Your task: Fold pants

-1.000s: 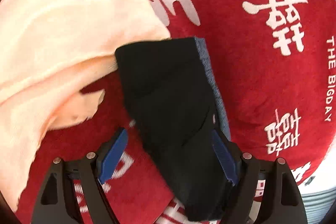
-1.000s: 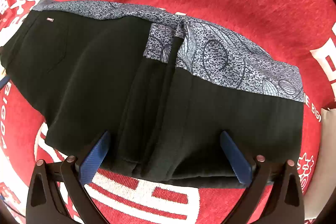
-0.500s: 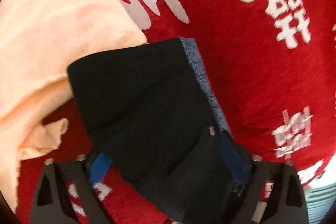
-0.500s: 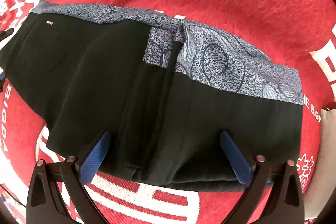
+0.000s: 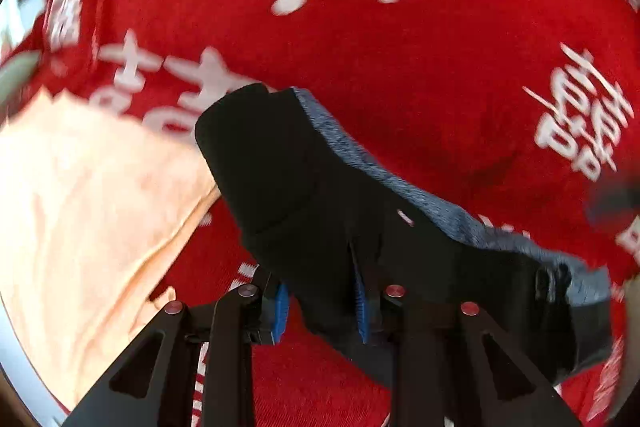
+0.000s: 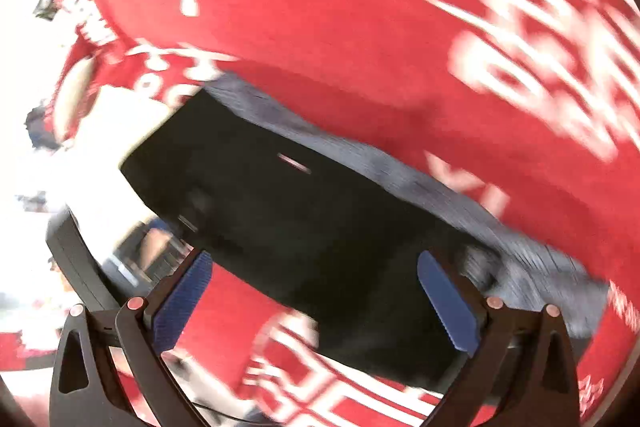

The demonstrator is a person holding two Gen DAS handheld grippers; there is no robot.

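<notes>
Left wrist view: a soft peach cloth (image 5: pixel 80 211) lies left of the fingers, on a fuzzy red blanket (image 5: pixel 400 67) with white signs. The left gripper (image 5: pixel 320 311) is closing its blue ridged pads on a fold of the black pants (image 5: pixel 304 195), which have a grey speckled waistband (image 5: pixel 440 211). A second ago these fingers were wide apart. Right wrist view: the right gripper (image 6: pixel 320 303) is spread wide, pinching nothing. The pants lie just beyond and between its fingers, blurred now, and bunched smaller than before.
</notes>
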